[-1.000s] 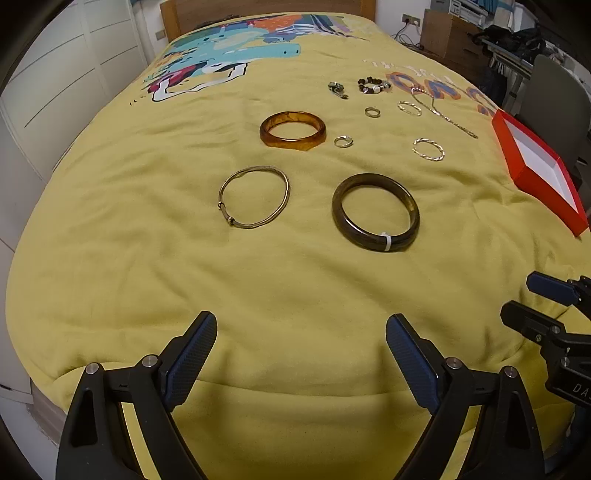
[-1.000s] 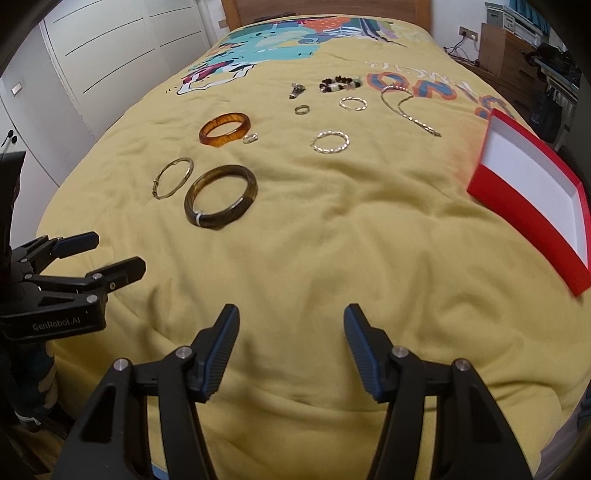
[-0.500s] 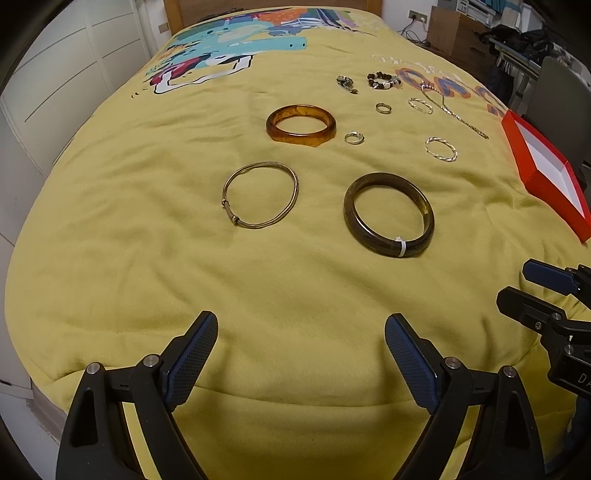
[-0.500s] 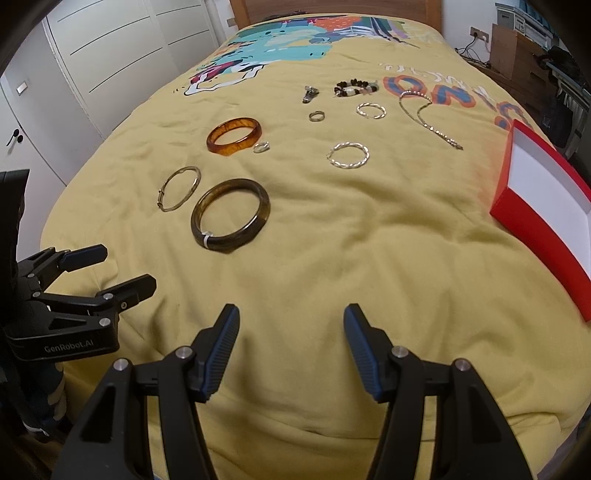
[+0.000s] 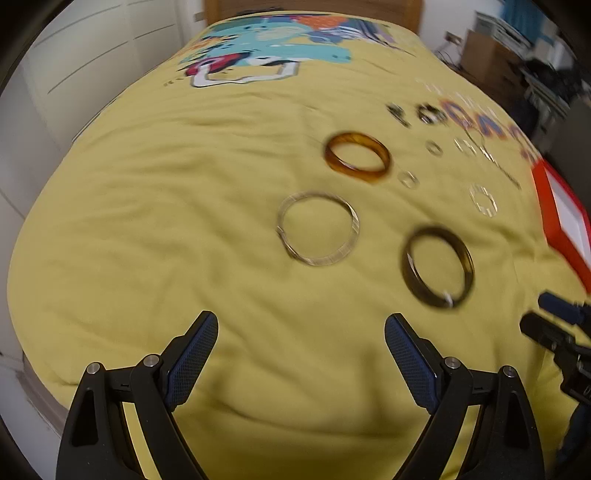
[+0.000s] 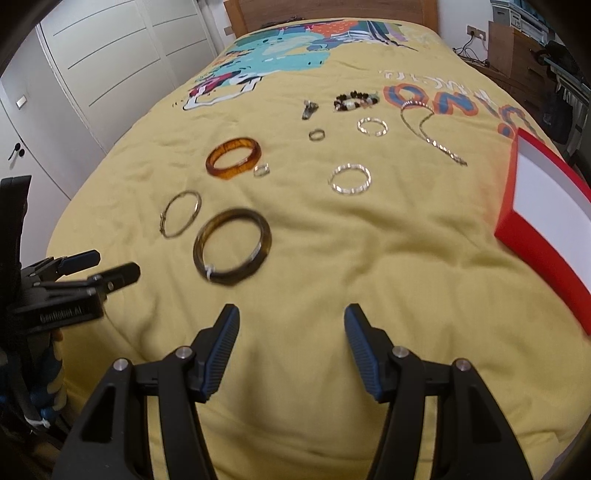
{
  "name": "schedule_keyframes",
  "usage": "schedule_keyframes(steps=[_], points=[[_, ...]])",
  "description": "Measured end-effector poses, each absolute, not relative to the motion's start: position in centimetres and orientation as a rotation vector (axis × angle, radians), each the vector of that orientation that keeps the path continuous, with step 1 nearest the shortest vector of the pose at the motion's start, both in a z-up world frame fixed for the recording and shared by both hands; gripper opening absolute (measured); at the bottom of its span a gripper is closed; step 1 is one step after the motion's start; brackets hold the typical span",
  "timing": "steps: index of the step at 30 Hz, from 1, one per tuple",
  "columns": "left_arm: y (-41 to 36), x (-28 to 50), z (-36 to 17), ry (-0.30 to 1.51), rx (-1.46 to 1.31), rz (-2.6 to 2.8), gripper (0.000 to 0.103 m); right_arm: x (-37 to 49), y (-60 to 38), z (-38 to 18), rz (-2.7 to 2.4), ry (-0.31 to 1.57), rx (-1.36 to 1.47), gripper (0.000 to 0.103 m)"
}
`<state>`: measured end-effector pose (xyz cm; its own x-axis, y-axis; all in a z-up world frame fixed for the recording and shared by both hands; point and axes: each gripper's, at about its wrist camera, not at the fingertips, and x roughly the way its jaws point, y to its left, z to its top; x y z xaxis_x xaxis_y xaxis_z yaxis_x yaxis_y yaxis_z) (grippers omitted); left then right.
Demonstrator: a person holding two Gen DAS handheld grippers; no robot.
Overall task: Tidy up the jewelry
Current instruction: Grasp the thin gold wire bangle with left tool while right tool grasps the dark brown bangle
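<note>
Jewelry lies spread on a yellow bedspread. A dark bangle is nearest, with a thin silver bangle to its left. Beyond them rest an amber bangle, a twisted silver ring, small rings, a beaded bracelet and a chain necklace. A red box with a white inside sits on the right. My left gripper and right gripper hover open over the near edge, both empty.
White wardrobe doors line the left side of the bed. A wooden headboard stands at the far end. Furniture, cables and clutter fill the right back corner.
Both grippers have moved a little over the bed and the jewelry looks nearer. In the left wrist view the bangles have shifted right and the picture is blurred. Jaws have stayed open.
</note>
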<state>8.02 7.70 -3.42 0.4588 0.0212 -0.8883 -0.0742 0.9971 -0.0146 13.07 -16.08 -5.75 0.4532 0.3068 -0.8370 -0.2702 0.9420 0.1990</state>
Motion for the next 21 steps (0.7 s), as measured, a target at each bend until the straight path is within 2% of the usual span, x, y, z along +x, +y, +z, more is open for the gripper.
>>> schedule_keyframes(steps=[8,10,12,14,19,21], points=[[9.9,12.9,-4.3,1.111,-0.106,0.08,0.075,17.4,-14.8,-6.2,0.392,1.057,0.082,0.057],[9.8,14.0,-5.3,1.134,-0.096,0.081,0.069,18.7,-14.3,-6.6,0.397,1.066,0.083,0.057],[9.8,14.9,-6.4,1.166,-0.094,0.074,0.055,19.6,-13.8,-7.2,0.414,1.083,0.091,0.057],[9.9,15.5,-7.5,1.196,-0.097,0.078,0.049,20.4,-13.0,-7.9,0.429,1.104,0.075,0.057],[9.5,15.8,-8.7,1.21,-0.072,0.081,0.049,21.3,-11.6,-9.6,0.436,1.143,0.026,0.057],[9.6,15.8,-8.9,1.206,-0.085,0.077,0.046,21.4,-10.8,-10.2,0.432,1.144,-0.014,0.042]])
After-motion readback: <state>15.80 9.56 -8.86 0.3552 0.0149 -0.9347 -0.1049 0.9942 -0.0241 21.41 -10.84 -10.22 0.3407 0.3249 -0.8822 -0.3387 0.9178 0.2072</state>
